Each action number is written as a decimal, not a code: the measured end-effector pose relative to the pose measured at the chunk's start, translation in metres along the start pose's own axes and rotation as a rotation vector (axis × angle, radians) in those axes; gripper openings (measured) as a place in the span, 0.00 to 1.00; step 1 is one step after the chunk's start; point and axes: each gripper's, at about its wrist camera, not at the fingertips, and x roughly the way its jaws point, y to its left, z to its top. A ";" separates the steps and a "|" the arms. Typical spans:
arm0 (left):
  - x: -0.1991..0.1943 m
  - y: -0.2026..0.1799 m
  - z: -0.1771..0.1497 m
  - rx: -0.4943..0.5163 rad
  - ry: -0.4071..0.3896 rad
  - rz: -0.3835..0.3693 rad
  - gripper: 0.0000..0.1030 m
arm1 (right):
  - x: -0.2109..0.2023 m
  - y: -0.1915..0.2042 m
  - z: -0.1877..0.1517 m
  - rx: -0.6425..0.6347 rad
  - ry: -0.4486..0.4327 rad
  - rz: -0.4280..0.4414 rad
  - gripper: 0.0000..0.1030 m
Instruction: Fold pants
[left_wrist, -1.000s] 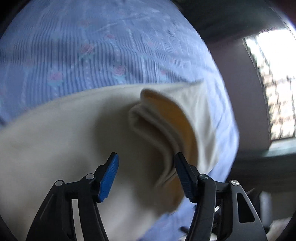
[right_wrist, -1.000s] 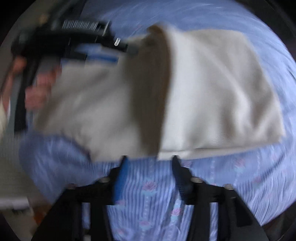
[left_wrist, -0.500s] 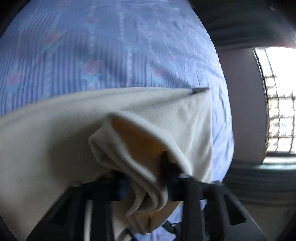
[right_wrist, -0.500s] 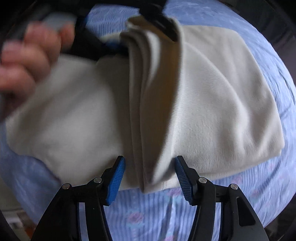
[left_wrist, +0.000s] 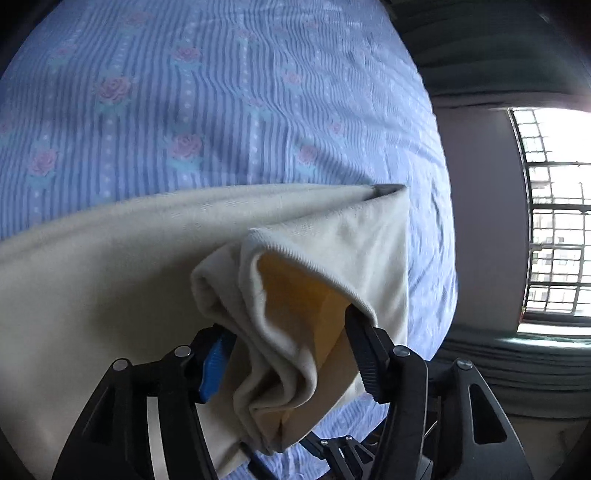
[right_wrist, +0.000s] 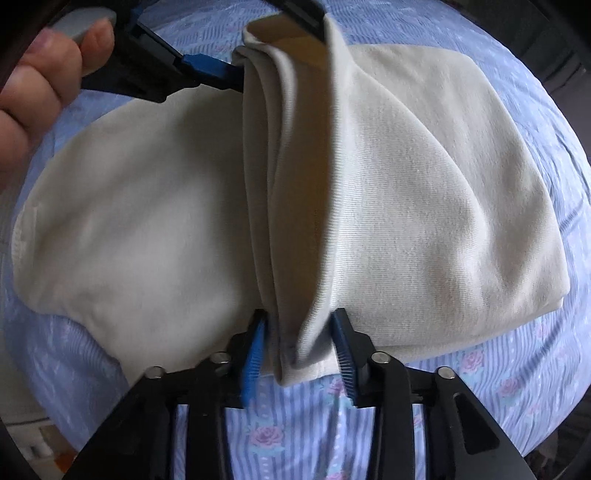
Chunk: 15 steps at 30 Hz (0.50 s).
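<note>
Cream pants (right_wrist: 406, 192) lie partly folded on a blue flowered bedsheet (right_wrist: 295, 435). A raised ridge of bunched cloth runs across their middle. My right gripper (right_wrist: 299, 354) is shut on the near end of that ridge. My left gripper (left_wrist: 284, 354) is shut on the far end, where the cloth (left_wrist: 280, 325) bunches between its blue pads; it also shows in the right wrist view (right_wrist: 266, 48) at the top, held by a hand. The pants' orange inner side (left_wrist: 295, 295) shows in the fold.
The bedsheet (left_wrist: 184, 110) stretches beyond the pants in the left wrist view. The bed's edge (left_wrist: 443, 258) lies to the right, with a wall and a bright barred window (left_wrist: 554, 221) past it.
Both grippers have moved in onto the bunched ridge and shut on it, the left at the far end, the right at the near end. The ridge now stands higher.
</note>
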 end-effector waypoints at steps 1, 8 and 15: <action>-0.002 -0.001 -0.001 -0.008 -0.002 0.003 0.56 | 0.001 0.003 0.000 -0.005 0.001 -0.007 0.50; -0.010 -0.003 -0.010 -0.018 -0.010 -0.013 0.65 | 0.007 0.027 -0.005 -0.073 0.001 -0.052 0.51; -0.020 0.000 -0.016 -0.044 -0.003 -0.052 0.76 | 0.000 0.045 -0.029 -0.140 -0.031 -0.062 0.51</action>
